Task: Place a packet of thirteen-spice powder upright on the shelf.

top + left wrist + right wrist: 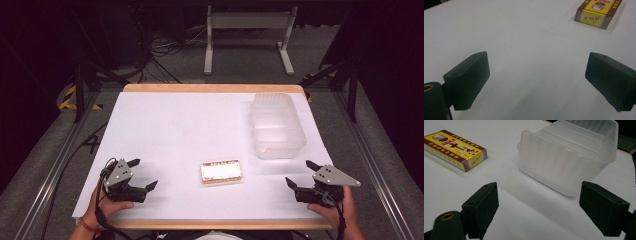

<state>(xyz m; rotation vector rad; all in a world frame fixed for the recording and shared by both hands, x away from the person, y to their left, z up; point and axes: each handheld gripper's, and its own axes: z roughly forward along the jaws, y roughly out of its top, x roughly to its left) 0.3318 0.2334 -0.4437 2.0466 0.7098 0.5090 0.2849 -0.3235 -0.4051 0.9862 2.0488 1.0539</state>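
Left gripper (142, 174), right gripper (298, 173): near table edge (200, 223), jaws spread, empty. Yellow-and-maroon carton (221, 171): flat, between both grippers, apart from clear plastic container (276, 125). Probably light, stiff, glossy; best pinched across long sides.

Box (596, 12) cut off by top edge in left gripper view; its print washed out in high view. Bin (571, 155) cut off top-right in right gripper view.

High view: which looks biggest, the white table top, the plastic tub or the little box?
1. White table top, by far the biggest.
2. Clear plastic tub.
3. Small box, clearly the smallest, though it lies nearer the camera than the tub.
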